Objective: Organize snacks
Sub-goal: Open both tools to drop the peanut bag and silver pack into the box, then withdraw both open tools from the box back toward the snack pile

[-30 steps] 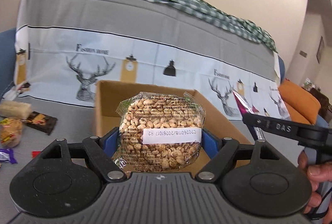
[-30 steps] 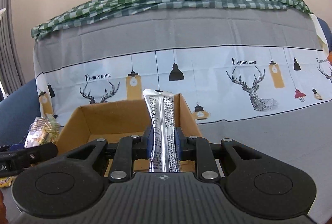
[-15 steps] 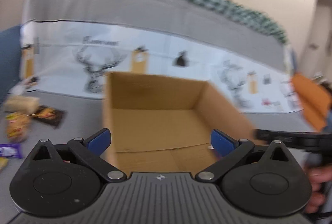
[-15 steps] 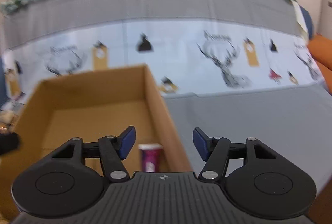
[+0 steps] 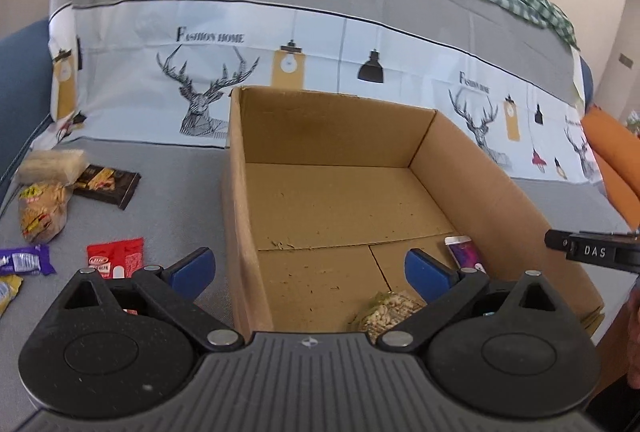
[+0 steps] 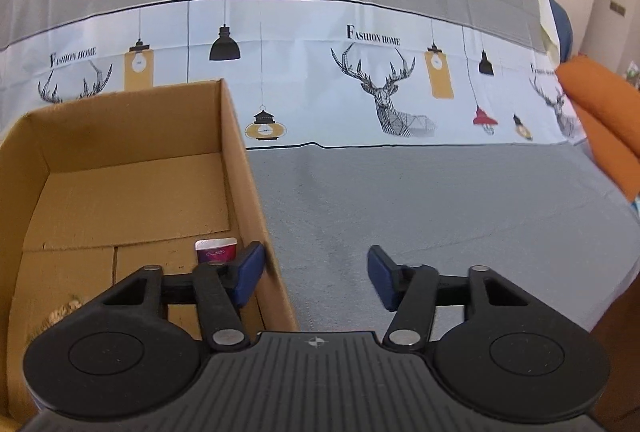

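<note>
Both tools spread and empty above the cardboard box

The left tool (image 5: 308, 268) stands widest; the right tool (image 6: 314, 274), its jaws just closing slightly, holds nothing. The remaining snacks (image 5: 44, 208) lie left of the cardboard box (image 5: 240, 192), nearer the left tool.

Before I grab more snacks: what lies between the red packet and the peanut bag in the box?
In the left wrist view, the cardboard box's left wall stands between the red packet and peanut bag.

Open-topped brown cardboard box (image 5: 332, 192): far floor bare, clear from above; clear bag of puffed grains (image 5: 386, 312) and purple wrapped bar (image 5: 464, 252) crowding near right corner. Grey cloth surface (image 6: 440, 200) right of box unobstructed.
</note>
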### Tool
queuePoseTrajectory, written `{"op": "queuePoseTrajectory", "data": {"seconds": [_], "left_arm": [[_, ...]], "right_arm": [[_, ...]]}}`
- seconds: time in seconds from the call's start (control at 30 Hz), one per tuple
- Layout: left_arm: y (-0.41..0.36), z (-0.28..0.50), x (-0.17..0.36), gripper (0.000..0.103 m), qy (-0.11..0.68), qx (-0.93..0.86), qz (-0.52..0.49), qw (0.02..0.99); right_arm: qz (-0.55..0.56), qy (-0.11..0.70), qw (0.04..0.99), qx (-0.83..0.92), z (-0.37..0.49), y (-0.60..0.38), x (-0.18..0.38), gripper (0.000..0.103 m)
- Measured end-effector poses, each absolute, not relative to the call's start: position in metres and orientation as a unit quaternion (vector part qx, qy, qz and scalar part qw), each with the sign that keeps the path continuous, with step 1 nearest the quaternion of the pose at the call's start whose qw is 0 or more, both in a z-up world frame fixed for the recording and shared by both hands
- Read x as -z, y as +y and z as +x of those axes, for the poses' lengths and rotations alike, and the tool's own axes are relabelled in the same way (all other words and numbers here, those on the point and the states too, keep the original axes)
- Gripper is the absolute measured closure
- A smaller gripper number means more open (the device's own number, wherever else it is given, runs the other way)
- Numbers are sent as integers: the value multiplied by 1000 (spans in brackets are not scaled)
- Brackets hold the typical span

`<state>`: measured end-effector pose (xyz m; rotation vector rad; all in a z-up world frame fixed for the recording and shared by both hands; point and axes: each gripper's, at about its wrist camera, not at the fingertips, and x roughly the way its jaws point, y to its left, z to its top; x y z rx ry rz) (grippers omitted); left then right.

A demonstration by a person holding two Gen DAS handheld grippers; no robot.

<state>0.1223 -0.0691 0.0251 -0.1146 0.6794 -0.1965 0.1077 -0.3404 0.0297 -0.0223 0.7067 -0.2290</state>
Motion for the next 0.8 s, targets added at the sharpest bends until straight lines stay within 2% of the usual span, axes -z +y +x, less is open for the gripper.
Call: {"op": "queuePoseTrajectory", "data": {"seconds": [0.13, 0.57, 0.67, 0.8], "left_arm": [[-76, 120, -25, 2, 327, 105, -43, 938], [-76, 108, -33, 4, 298, 121, -30, 947], [-73, 101, -37, 9, 284, 124, -25, 951], [-67, 92, -42, 21, 272, 132, -24, 953]], "right_arm": [[-11, 350, 930, 112, 104, -344, -32, 56], [32, 307, 948, 74, 89, -343, -47, 52], [16, 301, 951, 66, 88, -331, -48, 52], [10, 290, 955, 55, 85, -316, -53, 52]]}}
